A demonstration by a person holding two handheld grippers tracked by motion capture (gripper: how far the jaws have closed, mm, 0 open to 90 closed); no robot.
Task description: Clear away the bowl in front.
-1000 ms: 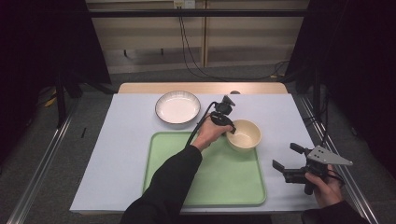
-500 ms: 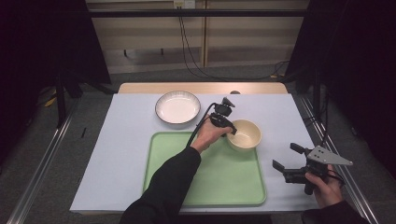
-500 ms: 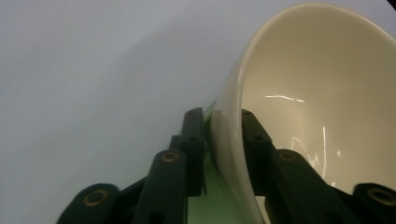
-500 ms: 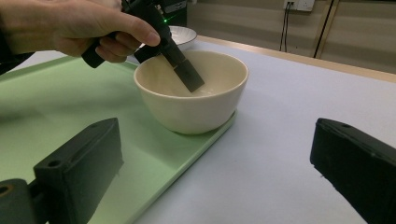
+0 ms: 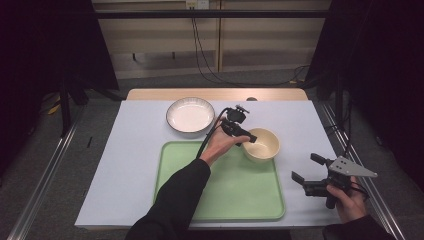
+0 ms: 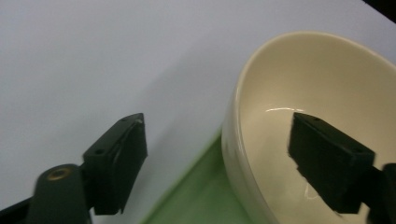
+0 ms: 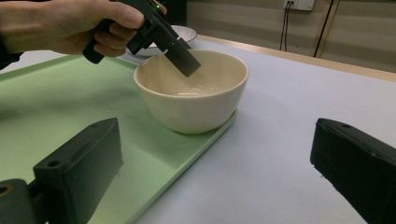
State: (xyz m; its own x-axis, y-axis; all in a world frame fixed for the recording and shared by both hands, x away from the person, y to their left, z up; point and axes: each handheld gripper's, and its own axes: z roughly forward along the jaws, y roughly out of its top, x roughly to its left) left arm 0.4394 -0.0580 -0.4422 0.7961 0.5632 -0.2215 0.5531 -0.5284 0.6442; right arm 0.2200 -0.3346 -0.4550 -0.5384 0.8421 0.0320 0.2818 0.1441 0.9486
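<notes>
A cream bowl (image 5: 262, 144) stands upright on the far right corner of the green tray (image 5: 225, 190). My left gripper (image 5: 248, 139) straddles the bowl's near-left rim. Its jaws have just been opening and stand wide, one outside the wall and one inside the bowl (image 6: 327, 84), neither pad pressing on it. In the right gripper view the bowl (image 7: 191, 100) sits at the tray's (image 7: 56, 102) edge with the left gripper (image 7: 180, 58) dipping into it. My right gripper (image 5: 306, 168) is held open and empty over the table, right of the tray.
A white plate (image 5: 190, 114) lies on the white table cover behind the tray's left part. A wooden strip edges the table's far side. Metal rails run along both sides of the table. The person's left forearm crosses the tray.
The left gripper's jaws have come apart off the bowl's rim and the hand has shifted slightly. The bowl stays on the tray corner. The right gripper has not moved.
</notes>
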